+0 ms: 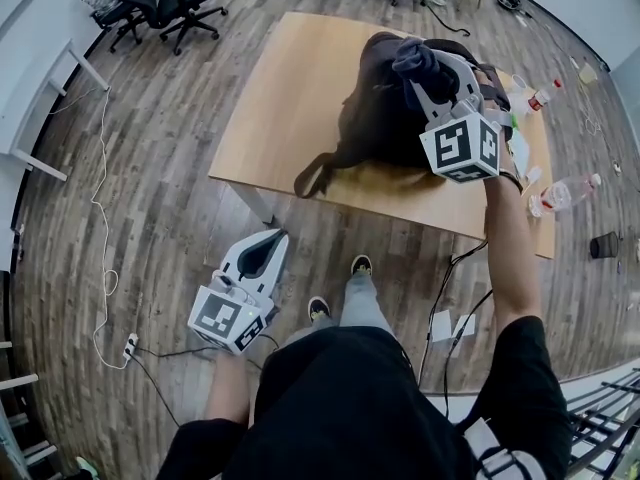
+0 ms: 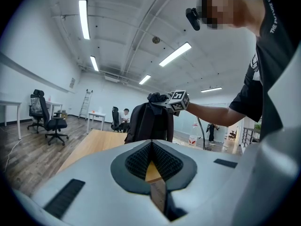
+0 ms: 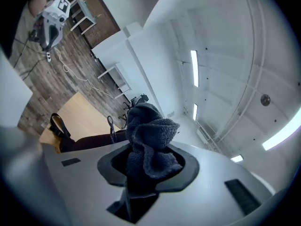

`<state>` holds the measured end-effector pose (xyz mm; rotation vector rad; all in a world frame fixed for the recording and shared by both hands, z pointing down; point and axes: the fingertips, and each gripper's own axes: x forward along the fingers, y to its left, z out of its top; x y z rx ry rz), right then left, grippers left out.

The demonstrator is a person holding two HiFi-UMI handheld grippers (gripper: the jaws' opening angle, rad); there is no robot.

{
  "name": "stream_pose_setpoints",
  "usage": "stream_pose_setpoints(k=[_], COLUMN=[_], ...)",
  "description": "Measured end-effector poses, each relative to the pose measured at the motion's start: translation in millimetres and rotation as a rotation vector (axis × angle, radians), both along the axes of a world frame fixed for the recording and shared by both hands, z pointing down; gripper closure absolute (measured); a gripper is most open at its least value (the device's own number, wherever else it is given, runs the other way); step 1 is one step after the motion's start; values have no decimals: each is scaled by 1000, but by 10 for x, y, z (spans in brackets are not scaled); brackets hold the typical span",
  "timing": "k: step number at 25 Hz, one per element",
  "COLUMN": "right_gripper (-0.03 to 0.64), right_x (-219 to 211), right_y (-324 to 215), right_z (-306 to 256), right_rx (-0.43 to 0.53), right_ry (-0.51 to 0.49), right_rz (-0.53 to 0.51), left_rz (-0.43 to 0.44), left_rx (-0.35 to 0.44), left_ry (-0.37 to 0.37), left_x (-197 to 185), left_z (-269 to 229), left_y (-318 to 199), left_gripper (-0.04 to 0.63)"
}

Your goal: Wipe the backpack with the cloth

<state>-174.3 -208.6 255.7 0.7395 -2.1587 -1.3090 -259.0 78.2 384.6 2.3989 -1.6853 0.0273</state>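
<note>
At upper right the right gripper (image 1: 428, 73), jaws pinching the cloth (image 1: 415, 58), hovers just above the backpack (image 1: 365, 118); the left gripper (image 1: 265, 251), jaws together and empty, is well apart.

A black shirt (image 2: 275, 32) reads "THE", rest illegible

Black office chairs (image 1: 165, 8) and a light wooden table (image 1: 290, 78) stand on grey plank floor (image 1: 150, 188) under ceiling strip lights (image 2: 83, 19).

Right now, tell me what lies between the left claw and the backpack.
In the head view, floor, then the table edge and the backpack's strap lie ahead of the left claw. The left gripper view shows only table between them.
</note>
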Motion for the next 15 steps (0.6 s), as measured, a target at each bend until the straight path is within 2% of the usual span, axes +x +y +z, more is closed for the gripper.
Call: stream_pose_setpoints(k=[3, 5, 9, 13, 15], right_gripper=[516, 517, 517, 517, 517], right_x=[-52, -108, -204, -376, -474], right_y=[50, 120, 231, 267, 267], right_z=[112, 252, 837, 1644, 2120], right_rx=[65, 61, 8, -83, -165], right_ry=[29, 23, 54, 103, 154], right_rz=[24, 23, 18, 40, 65], left_rz=[1, -2, -3, -11, -15], left_rx=[3, 3, -4, -27, -33], left_ry=[1, 2, 0, -2, -4], left_x=[-8, -25, -39, -83, -111], left_z=[4, 8, 40, 68, 79], left_y=[-1, 4, 21, 40, 52], left_gripper=[577, 577, 577, 577, 577])
